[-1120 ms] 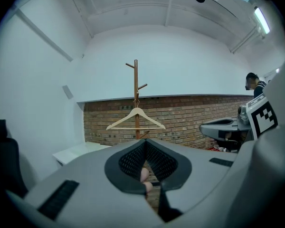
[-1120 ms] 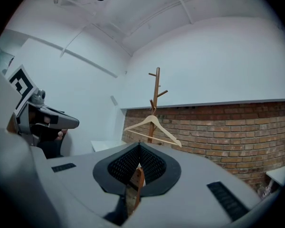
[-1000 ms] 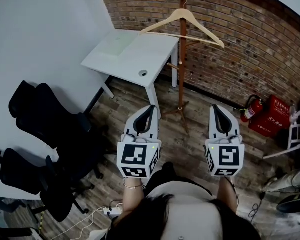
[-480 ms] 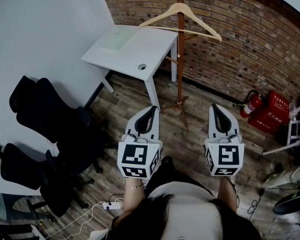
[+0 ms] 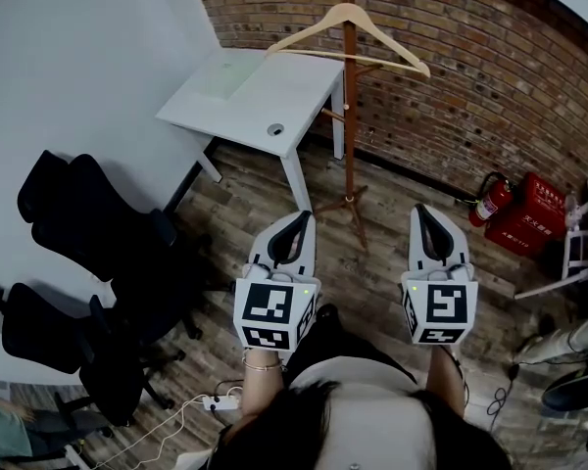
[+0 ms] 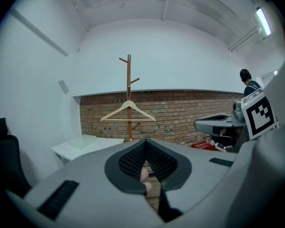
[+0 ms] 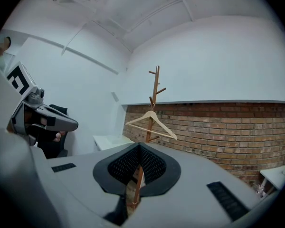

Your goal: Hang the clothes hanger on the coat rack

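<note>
A pale wooden clothes hanger (image 5: 348,32) hangs by its hook on the tall wooden coat rack (image 5: 350,125) in front of the brick wall. In the left gripper view the hanger (image 6: 128,114) sits level on the rack (image 6: 129,80), and the right gripper view shows the hanger (image 7: 151,122) on the pole too. My left gripper (image 5: 292,235) and right gripper (image 5: 429,228) are held side by side, well short of the rack's feet, pointing toward it. Both are shut with nothing between their jaws.
A white table (image 5: 225,106) stands left of the rack. Black office chairs (image 5: 88,243) fill the left side. A red fire extinguisher (image 5: 488,206) and red box (image 5: 534,225) sit at the right wall. A power strip (image 5: 220,404) lies on the wood floor. A person (image 6: 249,82) stands far right.
The rack, hanger and table have slid slightly up and left in the head view as both grippers drew a little away. The hanger stays on the rack, and both grippers stay shut.
</note>
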Action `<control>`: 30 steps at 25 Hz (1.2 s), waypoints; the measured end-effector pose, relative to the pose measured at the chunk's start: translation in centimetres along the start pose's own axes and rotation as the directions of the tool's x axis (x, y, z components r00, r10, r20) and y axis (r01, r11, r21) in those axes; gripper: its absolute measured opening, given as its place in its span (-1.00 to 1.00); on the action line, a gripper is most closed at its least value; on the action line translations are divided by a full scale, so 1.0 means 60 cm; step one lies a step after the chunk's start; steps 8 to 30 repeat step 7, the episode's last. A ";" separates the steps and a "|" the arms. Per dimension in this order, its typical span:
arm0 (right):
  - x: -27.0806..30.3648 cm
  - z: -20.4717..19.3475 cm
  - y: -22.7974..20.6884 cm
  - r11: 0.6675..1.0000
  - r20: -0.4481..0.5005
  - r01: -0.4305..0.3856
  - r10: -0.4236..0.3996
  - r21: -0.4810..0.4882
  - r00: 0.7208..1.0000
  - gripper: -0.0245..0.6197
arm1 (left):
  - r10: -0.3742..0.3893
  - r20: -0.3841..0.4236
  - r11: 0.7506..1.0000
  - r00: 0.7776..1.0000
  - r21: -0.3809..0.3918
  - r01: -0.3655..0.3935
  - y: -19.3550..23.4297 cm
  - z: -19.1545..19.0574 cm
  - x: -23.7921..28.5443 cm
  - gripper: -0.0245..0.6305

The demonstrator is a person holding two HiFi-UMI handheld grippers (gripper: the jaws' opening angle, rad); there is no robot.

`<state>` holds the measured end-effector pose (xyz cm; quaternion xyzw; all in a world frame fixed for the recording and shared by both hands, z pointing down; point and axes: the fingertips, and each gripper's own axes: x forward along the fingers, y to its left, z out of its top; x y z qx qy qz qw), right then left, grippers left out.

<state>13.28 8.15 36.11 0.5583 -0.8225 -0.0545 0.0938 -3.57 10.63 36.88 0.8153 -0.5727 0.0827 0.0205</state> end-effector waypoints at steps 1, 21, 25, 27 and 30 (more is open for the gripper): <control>0.000 0.001 0.000 1.000 0.001 0.001 -0.001 0.001 1.000 -0.81 | -0.002 -0.001 1.000 1.000 0.000 0.002 0.000 0.000 0.000 -0.89; 0.013 0.006 0.002 1.000 0.004 -0.002 0.002 0.002 1.000 -0.81 | -0.004 0.000 1.000 1.000 0.003 0.004 0.012 0.007 0.010 -0.89; 0.013 0.006 0.002 1.000 0.004 -0.002 0.002 0.002 1.000 -0.81 | -0.004 0.000 1.000 1.000 0.003 0.004 0.012 0.007 0.010 -0.89; 0.013 0.006 0.002 1.000 0.004 -0.002 0.002 0.002 1.000 -0.81 | -0.004 0.000 1.000 1.000 0.003 0.004 0.012 0.007 0.010 -0.89; 0.013 0.006 0.002 1.000 0.004 -0.002 0.002 0.002 1.000 -0.81 | -0.004 0.000 1.000 1.000 0.003 0.004 0.012 0.007 0.010 -0.89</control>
